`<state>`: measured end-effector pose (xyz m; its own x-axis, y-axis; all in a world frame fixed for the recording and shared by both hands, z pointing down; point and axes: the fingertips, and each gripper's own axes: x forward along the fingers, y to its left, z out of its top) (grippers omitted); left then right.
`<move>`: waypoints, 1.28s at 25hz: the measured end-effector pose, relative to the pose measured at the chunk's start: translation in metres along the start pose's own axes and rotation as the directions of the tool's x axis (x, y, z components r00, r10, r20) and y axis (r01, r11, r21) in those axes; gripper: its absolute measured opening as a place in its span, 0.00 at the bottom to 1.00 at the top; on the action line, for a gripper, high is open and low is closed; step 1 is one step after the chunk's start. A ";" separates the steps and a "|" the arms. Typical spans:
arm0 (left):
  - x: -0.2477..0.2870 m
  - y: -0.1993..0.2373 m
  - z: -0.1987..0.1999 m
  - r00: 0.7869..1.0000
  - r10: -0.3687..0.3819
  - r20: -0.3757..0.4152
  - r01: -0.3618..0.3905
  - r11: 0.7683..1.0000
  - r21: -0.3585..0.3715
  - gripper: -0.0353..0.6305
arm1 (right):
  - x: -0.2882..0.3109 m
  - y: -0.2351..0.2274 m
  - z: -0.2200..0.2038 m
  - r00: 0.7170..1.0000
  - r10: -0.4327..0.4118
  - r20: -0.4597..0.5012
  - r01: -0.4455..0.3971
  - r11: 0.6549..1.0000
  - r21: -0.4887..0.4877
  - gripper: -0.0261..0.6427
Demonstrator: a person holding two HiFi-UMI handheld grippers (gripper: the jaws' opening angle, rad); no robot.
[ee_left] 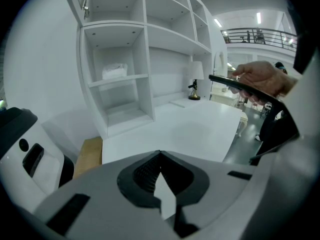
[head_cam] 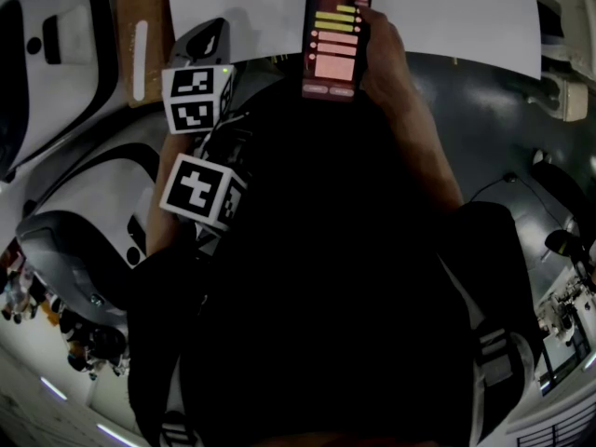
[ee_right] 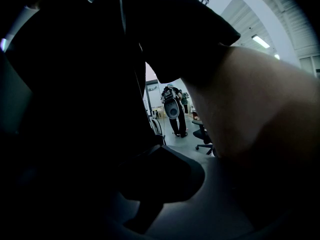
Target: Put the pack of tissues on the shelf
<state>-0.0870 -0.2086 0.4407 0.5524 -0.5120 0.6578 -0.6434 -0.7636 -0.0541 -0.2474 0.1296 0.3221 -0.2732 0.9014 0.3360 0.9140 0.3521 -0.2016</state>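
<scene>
Right, no handling at the moment. Left gripper (ee_left: 160, 156) has its tongs pressed together at the tips with nothing between them. It points over the white table (ee_left: 190, 129) toward the shelf (ee_left: 145, 59). Right gripper (ee_right: 152, 151) is also pressed together and empty. Its view is dim and mostly filled by dark clothing and a bare forearm (ee_right: 260, 119). Through the gap there's a person (ee_right: 172, 109) standing far off, with an office chair (ee_right: 202, 134) near them.

The tissue pack (ee_left: 115, 71) sits on a board in the shelf's left column, in the middle compartment, well apart from both grippers. A small lamp (ee_left: 196, 79) stands on the table at the back, right of the shelf. A wood board (ee_left: 87, 154) lies beside the table's near-left corner.

In the head view both marker cubes (head_cam: 197, 98) are bunched at the person's left side, one above the other. The right hand (head_cam: 382, 49) holds a phone (head_cam: 335, 40) over the table edge, screen lit. The same hand and phone show at the right of the left gripper view.
</scene>
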 end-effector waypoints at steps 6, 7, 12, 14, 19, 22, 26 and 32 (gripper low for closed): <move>0.001 -0.001 -0.002 1.000 -0.002 -0.006 0.002 1.000 -0.002 0.07 | 0.000 0.001 0.000 1.000 0.003 0.004 -0.003 1.000 0.002 0.06; 0.001 -0.001 -0.002 1.000 -0.002 -0.007 0.002 1.000 -0.001 0.07 | 0.000 0.001 0.000 1.000 0.003 0.004 -0.003 1.000 0.002 0.06; 0.001 -0.004 -0.002 1.000 -0.003 -0.009 0.003 1.000 0.001 0.07 | 0.001 0.003 0.000 1.000 0.001 0.004 -0.001 1.000 0.006 0.06; 0.001 -0.004 -0.002 1.000 -0.003 -0.009 0.003 1.000 0.001 0.07 | 0.001 0.003 0.000 1.000 0.002 0.004 -0.003 1.000 0.006 0.06; 0.000 -0.003 -0.002 1.000 -0.001 -0.007 0.001 1.000 -0.003 0.07 | 0.001 0.003 0.000 1.000 0.008 0.003 -0.008 1.000 0.007 0.06; 0.000 -0.002 -0.004 1.000 0.001 -0.006 -0.001 1.000 -0.006 0.07 | 0.002 0.002 0.000 1.000 0.011 0.002 -0.011 1.000 0.006 0.06; -0.001 -0.001 -0.003 1.000 0.003 -0.004 -0.003 1.000 -0.011 0.07 | 0.002 0.002 -0.001 1.000 0.011 -0.003 -0.011 1.000 0.006 0.06; 0.001 -0.002 -0.004 1.000 0.002 -0.005 -0.002 1.000 -0.013 0.07 | 0.002 0.003 -0.001 1.000 0.010 0.001 -0.010 1.000 0.005 0.06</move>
<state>-0.0876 -0.2061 0.4444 0.5489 -0.5116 0.6611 -0.6510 -0.7577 -0.0457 -0.2453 0.1324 0.3238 -0.2644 0.9052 0.3329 0.9151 0.3444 -0.2097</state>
